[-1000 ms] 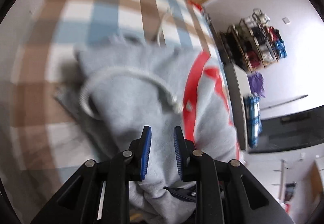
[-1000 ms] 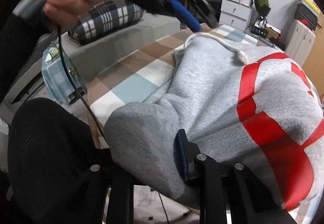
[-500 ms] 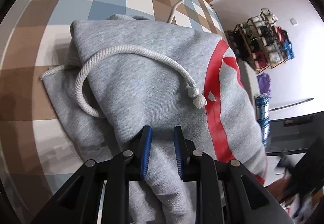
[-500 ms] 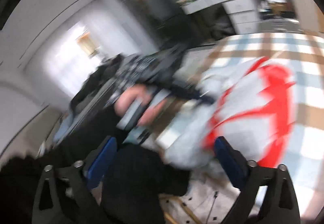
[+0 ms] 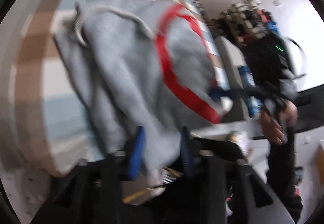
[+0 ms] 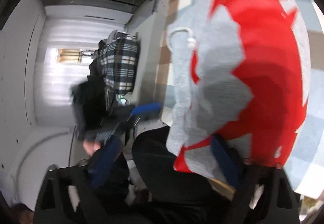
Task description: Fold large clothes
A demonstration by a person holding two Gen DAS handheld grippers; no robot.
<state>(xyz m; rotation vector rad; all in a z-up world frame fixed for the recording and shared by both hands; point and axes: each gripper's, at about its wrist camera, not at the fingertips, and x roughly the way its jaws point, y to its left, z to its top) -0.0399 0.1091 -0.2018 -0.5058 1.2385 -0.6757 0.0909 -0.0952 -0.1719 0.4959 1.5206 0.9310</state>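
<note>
A grey hoodie (image 5: 129, 66) with a red print and a white drawstring lies bunched on the checked tablecloth (image 5: 36, 58); both views are blurred by motion. My left gripper (image 5: 162, 149) is open, its blue pads either side of the hoodie's near hem. My right gripper (image 6: 166, 159) is open wide at the hoodie's (image 6: 243, 74) near edge, the right pad under the cloth. The drawstring knot (image 6: 191, 41) lies on top. The right gripper also shows in the left wrist view (image 5: 218, 92), at the hoodie's far side.
A plaid cushion (image 6: 119, 66) lies left of the table. A clothes rack (image 5: 249, 15) stands by the white wall. The table's near edge (image 5: 60, 167) runs just below the hoodie. My dark trousers (image 6: 154, 163) are close under the right gripper.
My left gripper has opened wider and moved back to the hoodie's near hem. My right gripper swung round to the hoodie's edge. The hoodie has bunched up more.
</note>
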